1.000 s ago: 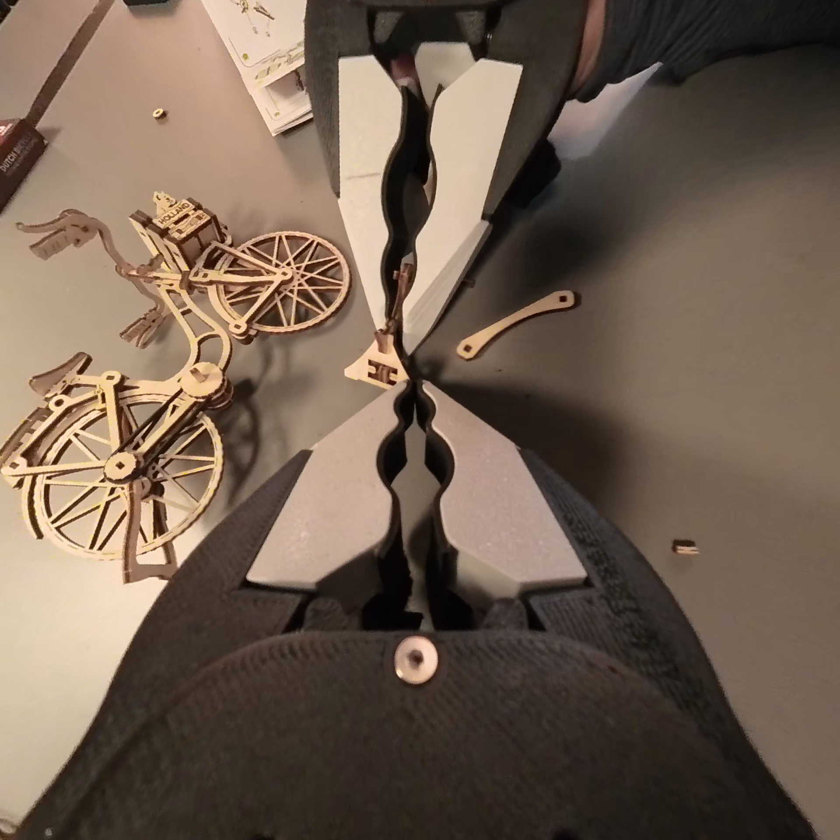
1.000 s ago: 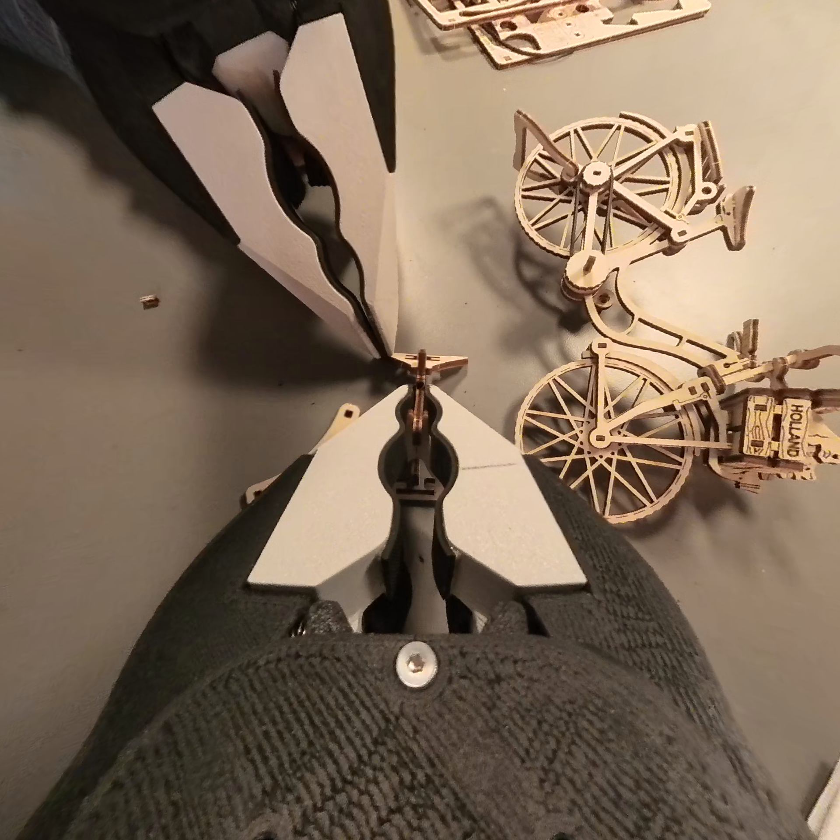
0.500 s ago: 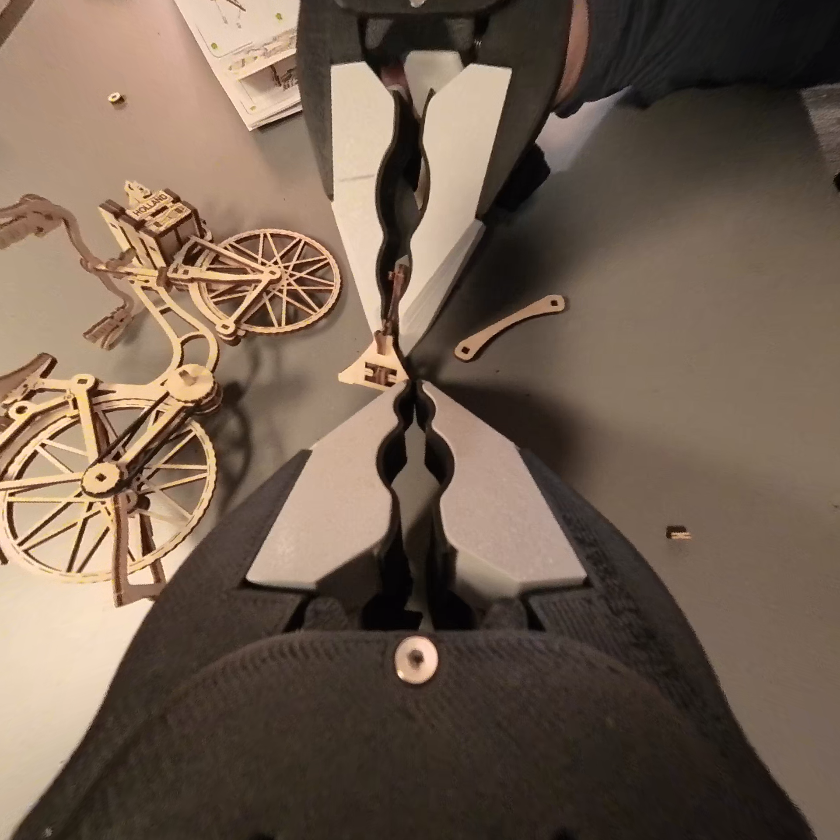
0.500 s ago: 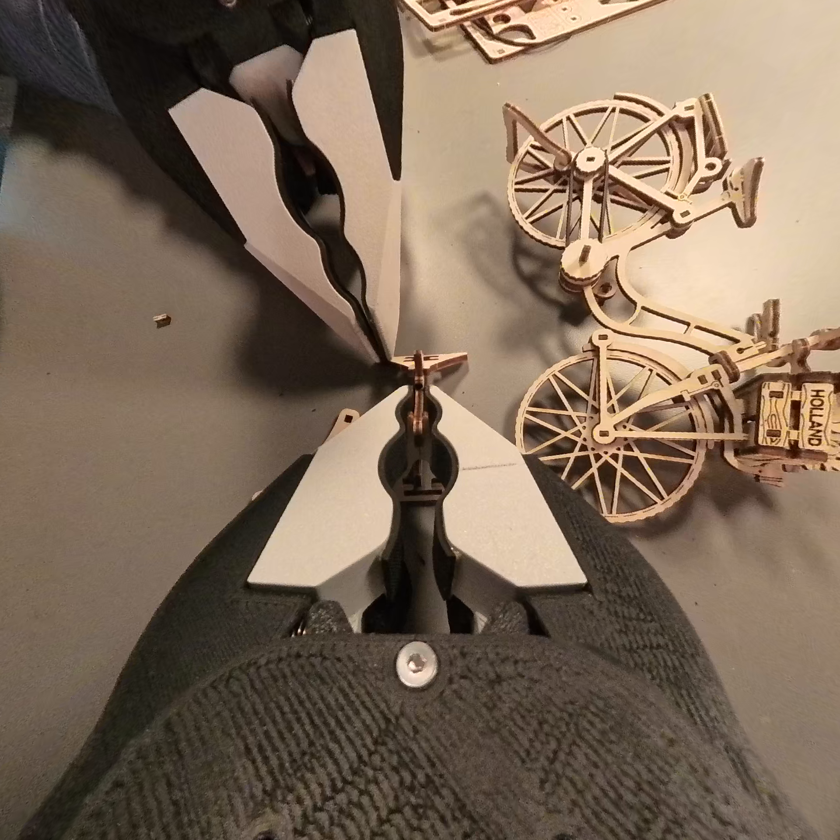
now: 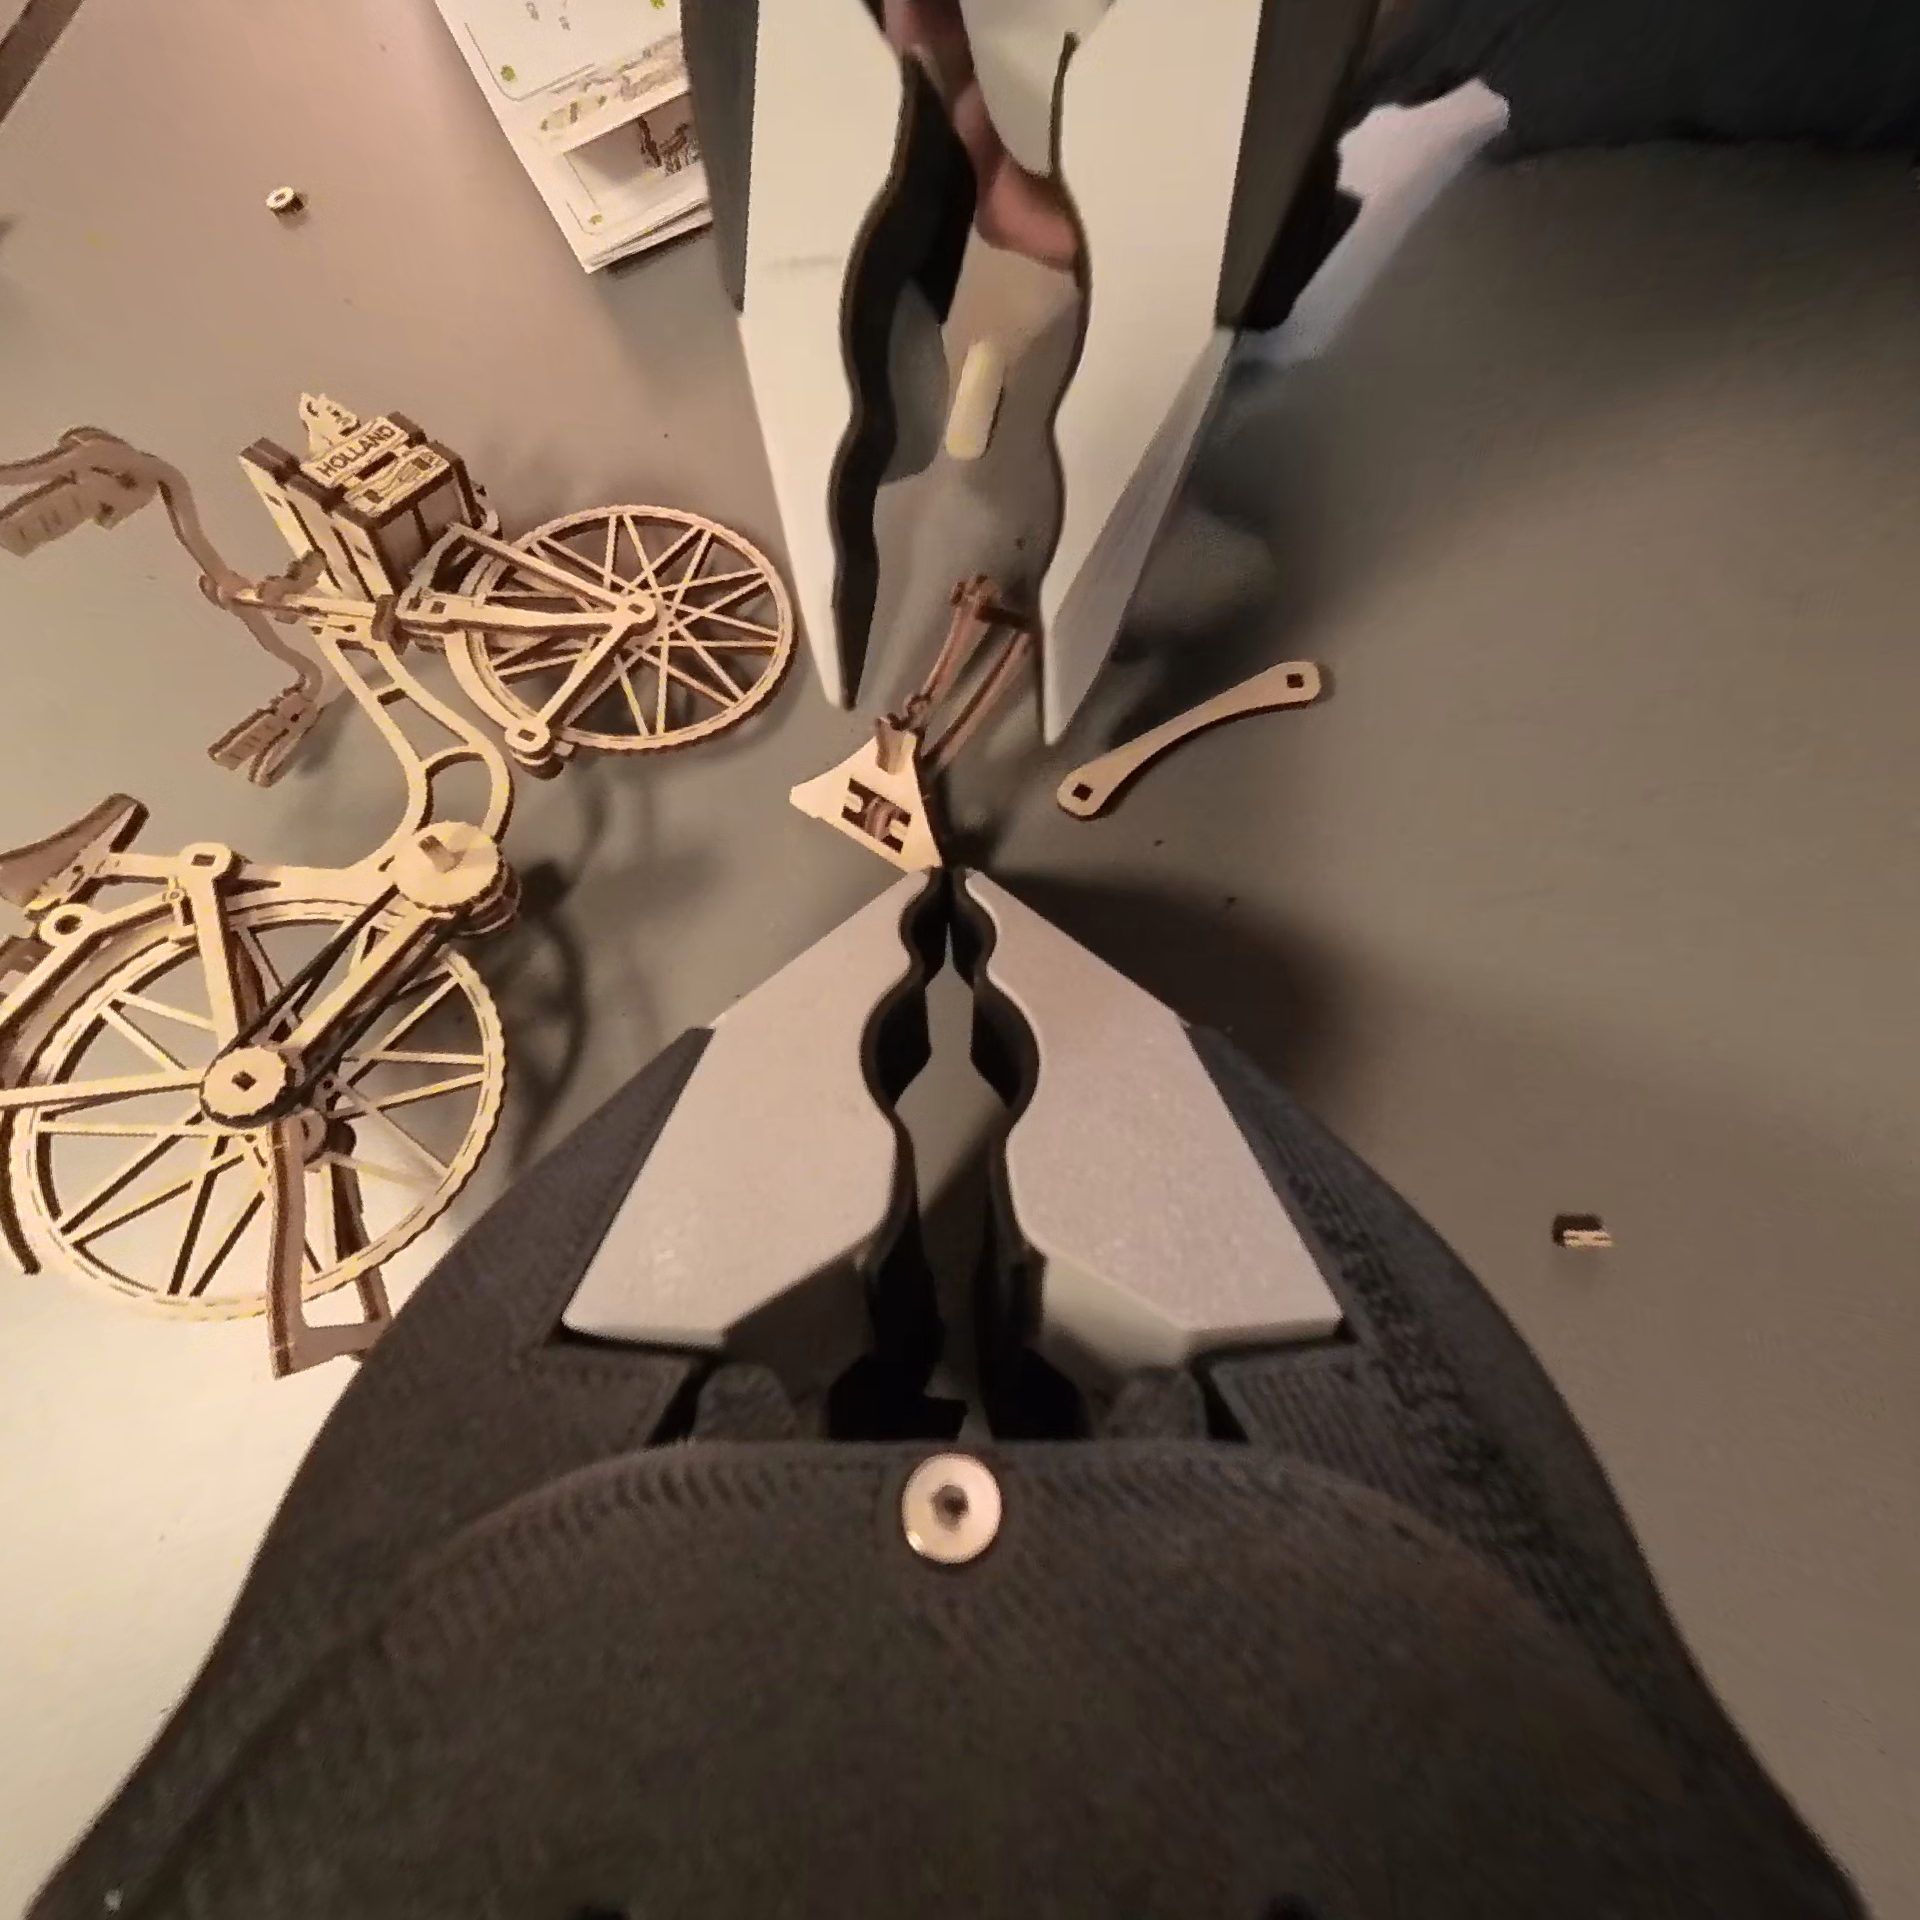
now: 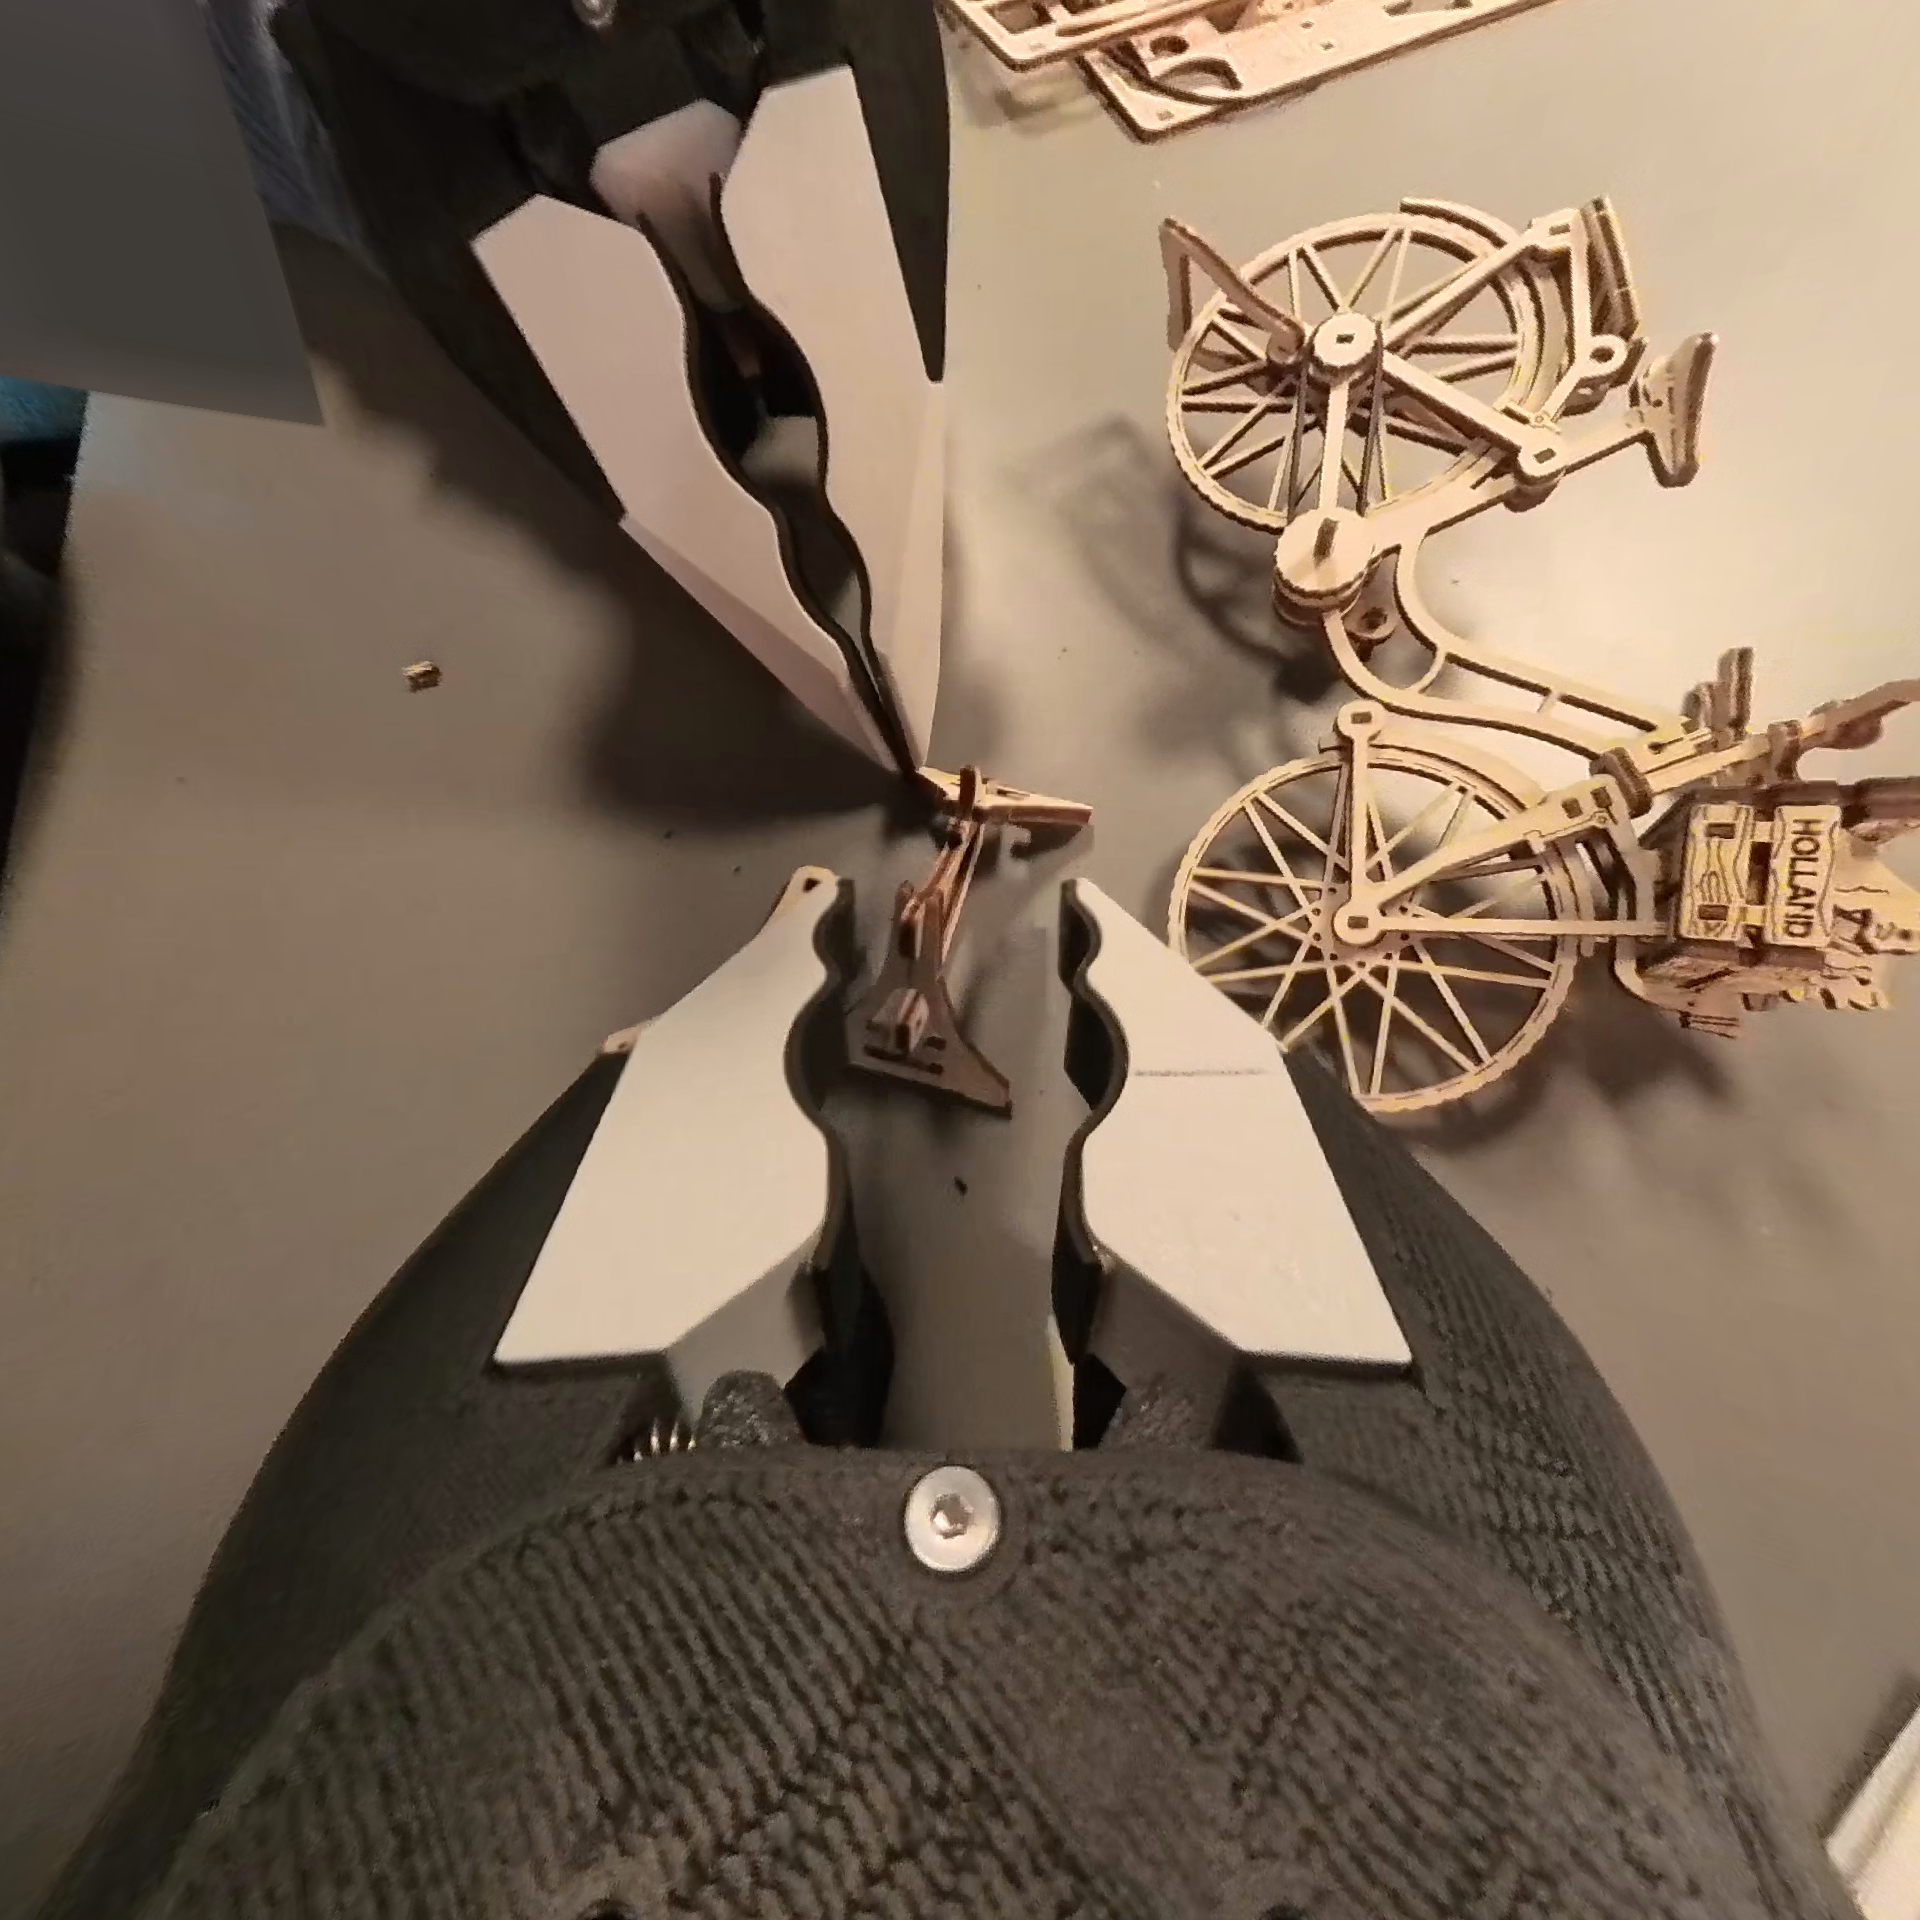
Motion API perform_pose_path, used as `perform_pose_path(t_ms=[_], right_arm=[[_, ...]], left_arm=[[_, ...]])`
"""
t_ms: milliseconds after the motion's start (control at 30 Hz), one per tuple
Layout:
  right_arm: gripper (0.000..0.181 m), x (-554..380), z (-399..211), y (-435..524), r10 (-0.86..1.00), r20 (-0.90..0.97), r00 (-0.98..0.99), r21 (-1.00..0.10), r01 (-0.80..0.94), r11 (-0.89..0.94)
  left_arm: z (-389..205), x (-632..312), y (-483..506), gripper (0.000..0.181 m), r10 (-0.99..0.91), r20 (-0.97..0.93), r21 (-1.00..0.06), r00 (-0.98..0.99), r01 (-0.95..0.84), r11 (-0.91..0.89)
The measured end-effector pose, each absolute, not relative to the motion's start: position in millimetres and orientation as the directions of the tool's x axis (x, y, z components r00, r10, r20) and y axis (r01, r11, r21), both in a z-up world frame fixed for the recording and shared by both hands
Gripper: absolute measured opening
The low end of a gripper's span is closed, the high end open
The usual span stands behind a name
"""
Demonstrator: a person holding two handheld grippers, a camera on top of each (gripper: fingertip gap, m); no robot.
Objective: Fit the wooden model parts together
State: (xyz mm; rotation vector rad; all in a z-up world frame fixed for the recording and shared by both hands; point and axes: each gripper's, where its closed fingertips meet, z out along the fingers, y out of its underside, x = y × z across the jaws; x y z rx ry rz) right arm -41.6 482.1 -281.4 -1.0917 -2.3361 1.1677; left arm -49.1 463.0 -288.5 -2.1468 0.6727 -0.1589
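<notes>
A small wooden assembly (image 6: 935,935), a thin strut with a triangular plate at each end, hangs between my two grippers. My left gripper (image 5: 948,878) is shut and pinches the corner of its far triangular plate (image 5: 868,805); the same gripper shows in the right wrist view (image 6: 899,784). My right gripper (image 6: 951,894) is open, its fingers wide on either side of the strut without touching it; it also shows in the left wrist view (image 5: 945,707). A wooden bicycle model (image 5: 244,1086) lies on its side on the grey table, also in the right wrist view (image 6: 1351,920).
A loose curved wooden strip (image 5: 1195,743) lies by the right gripper. A tiny wooden bit (image 5: 1581,1234) and a small ring (image 5: 281,200) lie on the table. An instruction leaflet (image 5: 603,125) is at the back; wooden part sheets (image 6: 1195,62) lie beyond the bicycle. Less than 4 cm separates the two grippers' tips. The left tips stand about 11 centimeters off the tiny wooden bit (image 5: 1581,1234). My right wrist view (image 6: 425,671) looks at it from another angle.
My right gripper has opened and let go of the small assembly. The strut now tilts, held only by the left gripper's tips. The left gripper stays shut.
</notes>
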Motion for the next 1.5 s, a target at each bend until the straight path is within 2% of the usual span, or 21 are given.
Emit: perform_pose_path(t_ms=[100, 300, 433, 600, 700, 800, 900, 1000, 1133, 1267, 1367, 1500], right_arm=[[0.038, -33.8, -268.0, 483.9, 0.723, -0.09, -0.685, -0.818, 0.465, 0.339], [0.024, -35.2, -255.9, 503.5, 0.747, -0.191, -0.636, -0.853, 0.485, 0.195], [0.015, -40.6, -263.7, 510.8, 0.786, -0.183, -0.591, -0.835, 0.516, 0.194], [0.013, -44.4, -266.9, 510.5, 0.797, -0.166, -0.581, -0.834, 0.514, 0.201], [0.013, -53.2, -258.0, 516.4, 0.825, -0.06, -0.562, -0.879, 0.421, 0.223], [0.014, -63.1, -241.0, 529.2, 0.862, 0.148, -0.484, -0.917, 0.259, 0.302], [0.015, -67.6, -222.4, 547.3, 0.863, 0.391, -0.319, -0.89, 0.108, 0.443], [0.013, -65.8, -208.6, 558.2, 0.819, 0.545, -0.181, -0.829, 0.029, 0.558], [0.012, -63.3, -199.3, 579.7, 0.77, 0.637, -0.017, -0.769, 0.051, 0.637], [0.017, -58.1, -193.8, 615.1, 0.701, 0.687, 0.19, -0.726, 0.151, 0.671], [0.032, -52.4, -193.5, 632.4, 0.619, 0.734, 0.28, -0.677, 0.236, 0.697], [0.052, -46.9, -195.2, 644.9, 0.48, 0.812, 0.331, -0.579, 0.355, 0.734]], left_arm=[[-288.5, -49.0, 462.9, 0.0, -0.518, -0.125, -0.772, 0.846, -0.411, -0.486], [-287.8, -49.4, 462.9, 0.0, -0.509, -0.179, -0.767, 0.842, -0.444, -0.464], [-285.3, -51.4, 463.7, 0.018, -0.467, -0.218, -0.77, 0.857, -0.445, -0.458], [-285.9, -42.2, 462.3, 0.019, -0.478, -0.208, -0.768, 0.853, -0.446, -0.46], [-285.2, -43.6, 463.3, 0.019, -0.466, -0.228, -0.768, 0.855, -0.452, -0.454], [-283.8, -48.4, 465.6, 0.019, -0.447, -0.266, -0.766, 0.854, -0.469, -0.44], [-275.9, -57.7, 468.8, 0.02, -0.401, -0.337, -0.778, 0.852, -0.492, -0.391], [-251.1, -73.4, 472.8, 0.024, -0.305, -0.397, -0.837, 0.866, -0.478, -0.266], [-214.7, -104.7, 474.4, 0.031, -0.138, -0.409, -0.902, 0.902, -0.423, -0.086], [-200.7, -137.8, 472.6, 0.047, 0.024, -0.446, -0.895, 0.895, -0.445, -0.04], [-195.1, -156.5, 469.9, 0.057, 0.149, -0.545, -0.838, 0.825, -0.543, -0.057], [-195.4, -172.8, 468.2, 0.079, 0.242, -0.724, -0.686, 0.646, -0.71, -0.156]])
